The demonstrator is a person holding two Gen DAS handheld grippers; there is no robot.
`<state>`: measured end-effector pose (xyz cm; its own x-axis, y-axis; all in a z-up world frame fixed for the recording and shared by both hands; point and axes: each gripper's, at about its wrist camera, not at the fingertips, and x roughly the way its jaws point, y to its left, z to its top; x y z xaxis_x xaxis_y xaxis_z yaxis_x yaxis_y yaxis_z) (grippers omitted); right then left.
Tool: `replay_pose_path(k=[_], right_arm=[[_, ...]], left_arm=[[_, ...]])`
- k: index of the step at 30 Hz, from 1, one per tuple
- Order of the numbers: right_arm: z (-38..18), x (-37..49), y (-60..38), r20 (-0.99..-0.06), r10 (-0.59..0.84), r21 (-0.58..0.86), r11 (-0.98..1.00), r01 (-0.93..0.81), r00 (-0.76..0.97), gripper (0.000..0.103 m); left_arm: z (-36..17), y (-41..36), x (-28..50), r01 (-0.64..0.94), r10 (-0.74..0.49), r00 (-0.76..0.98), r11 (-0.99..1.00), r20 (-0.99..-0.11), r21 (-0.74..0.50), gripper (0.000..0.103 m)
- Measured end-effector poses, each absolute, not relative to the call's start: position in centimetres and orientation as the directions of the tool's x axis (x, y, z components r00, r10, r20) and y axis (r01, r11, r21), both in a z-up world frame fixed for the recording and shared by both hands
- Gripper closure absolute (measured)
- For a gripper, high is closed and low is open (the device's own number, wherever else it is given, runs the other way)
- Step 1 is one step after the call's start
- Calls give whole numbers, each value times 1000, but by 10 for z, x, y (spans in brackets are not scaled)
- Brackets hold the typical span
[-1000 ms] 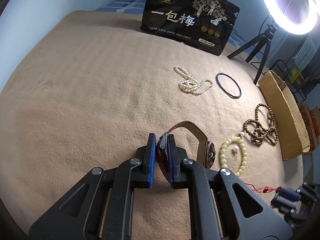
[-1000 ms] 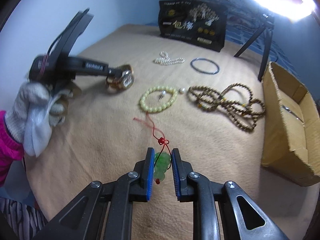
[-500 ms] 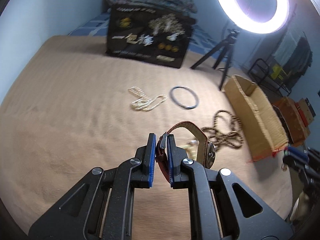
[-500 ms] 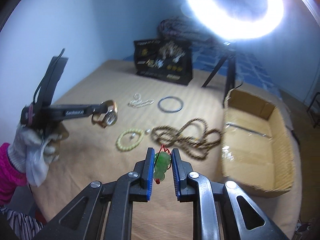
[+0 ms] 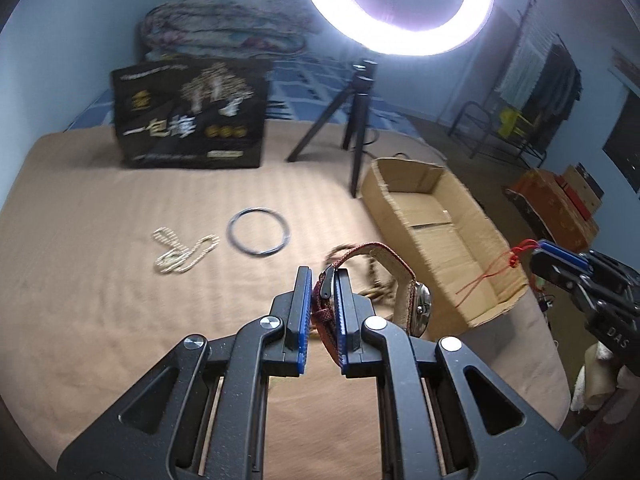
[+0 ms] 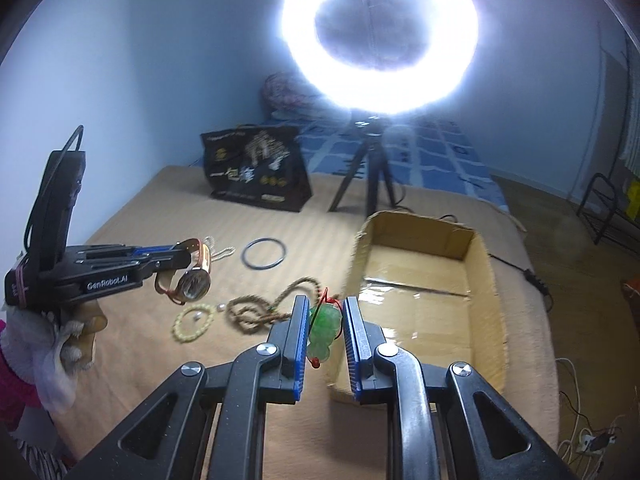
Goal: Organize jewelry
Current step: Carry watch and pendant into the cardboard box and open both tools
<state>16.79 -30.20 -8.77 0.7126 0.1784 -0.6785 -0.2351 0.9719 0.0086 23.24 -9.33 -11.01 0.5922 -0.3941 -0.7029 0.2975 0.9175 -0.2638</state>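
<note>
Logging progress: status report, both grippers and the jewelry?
Left gripper shut on watch. Right gripper shut on green pendant. Cardboard box ahead, path unobstructed.

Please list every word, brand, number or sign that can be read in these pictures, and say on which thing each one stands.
"GenRobot.AI": white, on the side of the left tool, right wrist view.
"DAS": white, partly cut off, on the body of the right tool, left wrist view.
"一包梅": large characters on the black bag.
Small print along the bag's bottom edge and top: too blurred to read.
Watch dial: too small to read.
</note>
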Motion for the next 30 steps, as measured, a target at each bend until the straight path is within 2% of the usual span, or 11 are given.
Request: replay_pose_path(k=[16,30], right_arm=[[-113,199,-363,-706,82,2,994,-114,703,88],[-143,211,-395,-746,76,44,997,-65,662,87]], left_arm=[[-107,-201,265,416,-444,561,881,-699,-226,94],[-130,-247,289,435,-432,524,877,-734,-205,94]])
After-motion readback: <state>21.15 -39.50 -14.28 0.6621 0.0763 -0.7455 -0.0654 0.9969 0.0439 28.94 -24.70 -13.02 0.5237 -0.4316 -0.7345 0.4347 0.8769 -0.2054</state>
